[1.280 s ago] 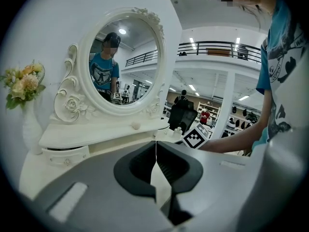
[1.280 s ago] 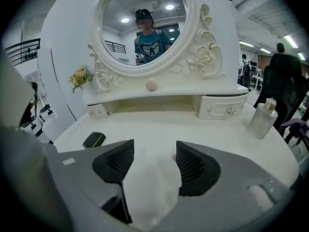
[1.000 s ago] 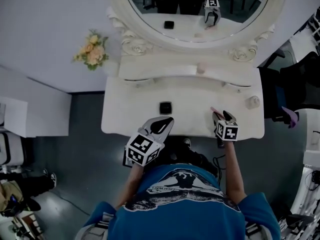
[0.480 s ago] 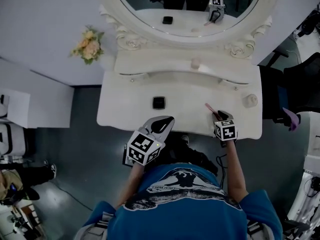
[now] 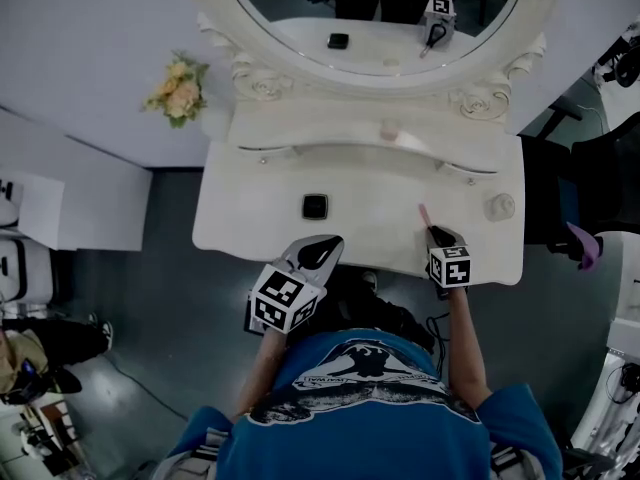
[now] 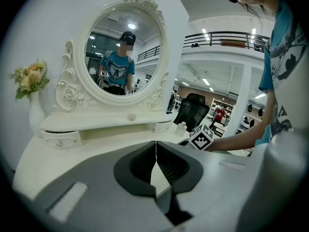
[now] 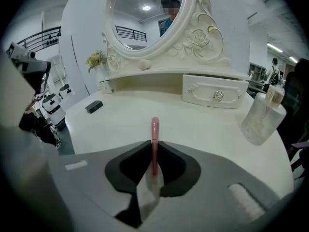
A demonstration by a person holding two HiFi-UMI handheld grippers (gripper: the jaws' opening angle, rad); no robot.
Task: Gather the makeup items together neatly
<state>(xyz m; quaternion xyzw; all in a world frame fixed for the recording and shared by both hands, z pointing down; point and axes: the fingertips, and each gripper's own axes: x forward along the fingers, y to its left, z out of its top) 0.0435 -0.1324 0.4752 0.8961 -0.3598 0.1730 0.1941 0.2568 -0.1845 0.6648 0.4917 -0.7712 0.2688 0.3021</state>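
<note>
Pink is what sits between the jaws of your right gripper: a slim pink makeup stick, pinched close to its near end. The rest of it pokes out ahead over the white dressing table. The jaws have just been closing and now stand narrow, with the pads pressed on the stick's sides. I can't tell whether its far tip rests on the top. It looks thin, smooth and round, so I'd judge it could swivel or slip in the pads. Hold the squeeze steady and lift a little before you carry it, rather than dragging the tip.

Your left gripper hangs at the table's front edge with its jaws together and nothing in them. The small black square compact lies on the table just ahead of it, well apart from the stick. The frosted clear bottle stands near the table's right end.

For a neat group, pick one spot; the compact makes a fair anchor. Bring the stick there low and level, and lay it flat alongside the compact, parallel to one edge, close but not on top. Open only once the stick rests along its whole length, since a round barrel may roll. Ease the jaws apart slowly and draw back along its line. Mind the bottle as you swing away; it looks easy to tip.
</note>
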